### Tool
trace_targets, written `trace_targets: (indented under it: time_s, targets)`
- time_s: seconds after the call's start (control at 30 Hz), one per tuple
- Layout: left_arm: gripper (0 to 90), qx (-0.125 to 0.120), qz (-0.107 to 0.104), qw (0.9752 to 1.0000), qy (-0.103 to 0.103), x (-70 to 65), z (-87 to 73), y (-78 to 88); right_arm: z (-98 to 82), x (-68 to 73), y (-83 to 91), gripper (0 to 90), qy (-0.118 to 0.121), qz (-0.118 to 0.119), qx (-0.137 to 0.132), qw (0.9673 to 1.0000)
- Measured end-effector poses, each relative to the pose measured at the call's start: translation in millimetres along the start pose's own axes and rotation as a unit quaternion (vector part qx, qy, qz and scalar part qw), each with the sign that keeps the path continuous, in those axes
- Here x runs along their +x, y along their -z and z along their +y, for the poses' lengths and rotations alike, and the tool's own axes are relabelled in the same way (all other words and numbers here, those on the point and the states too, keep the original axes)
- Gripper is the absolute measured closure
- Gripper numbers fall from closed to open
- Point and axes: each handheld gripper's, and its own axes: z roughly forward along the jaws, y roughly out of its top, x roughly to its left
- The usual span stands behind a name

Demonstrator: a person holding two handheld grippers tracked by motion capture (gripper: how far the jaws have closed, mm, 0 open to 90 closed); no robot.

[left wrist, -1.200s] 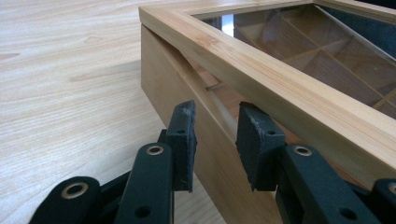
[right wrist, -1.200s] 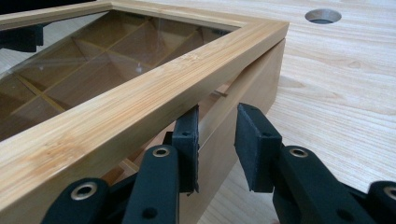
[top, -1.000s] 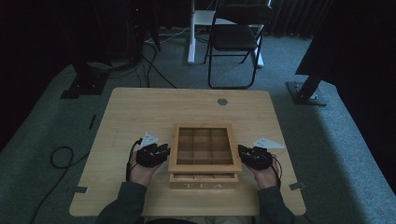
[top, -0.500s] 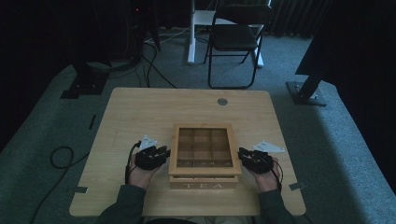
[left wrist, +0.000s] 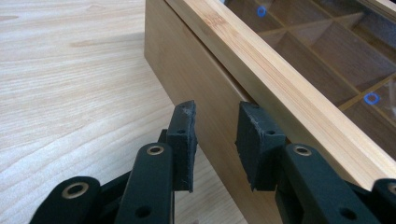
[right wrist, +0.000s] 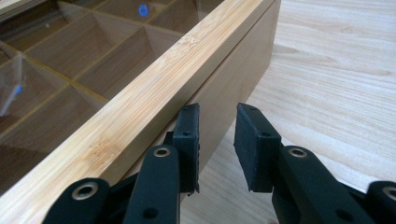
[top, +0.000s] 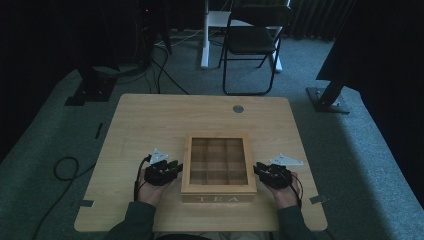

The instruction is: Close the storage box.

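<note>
A wooden tea box [top: 218, 136] with a glass lid and a grid of empty compartments stands near the table's front edge, with "TEA" on its front face. My left gripper [top: 176, 167] is at the box's left side and my right gripper [top: 258, 170] at its right side. In the left gripper view the left gripper [left wrist: 215, 112] is open, its tips close to the side wall of the box [left wrist: 243, 46], just under the lid's seam. In the right gripper view the right gripper [right wrist: 217, 114] is also open, close to the box [right wrist: 154, 70], with nothing between the jaws.
The light wooden table [top: 150, 125] has a round grey grommet [top: 238, 108] at the back. A black folding chair [top: 252, 42] stands beyond it. A cable [top: 65, 167] lies on the floor at the left and a dark stand base [top: 327, 100] at the right.
</note>
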Motion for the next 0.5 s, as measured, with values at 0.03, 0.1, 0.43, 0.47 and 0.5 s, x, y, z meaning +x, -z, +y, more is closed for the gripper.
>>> trace_targets:
  time_s: [0.03,0.1,0.43,0.47,0.5]
  targets:
    - [67.9,0.000,0.001,1.0000,0.000,0.0,-0.6,-0.3,-0.6,0.0,-0.1,70.4,0.000,-0.001,0.001,1.0000]
    - [68.2,0.000,0.000,1.0000,0.003,0.1,-1.6,-0.4,-1.5,-0.5,0.7,70.5,-0.005,0.002,-0.002,1.0000]
    - [63.1,-0.016,-0.007,0.9998,0.007,2.3,-2.1,8.0,1.3,-4.4,10.9,59.7,-0.018,0.019,-0.033,0.9991]
    - [62.6,-0.018,-0.006,0.9998,0.007,3.7,-2.2,10.2,1.3,-5.1,11.5,58.9,-0.019,0.017,-0.034,0.9991]
    - [62.4,-0.021,-0.004,0.9997,0.010,5.4,-2.6,12.2,1.2,-5.9,12.2,58.1,-0.018,0.013,-0.035,0.9991]
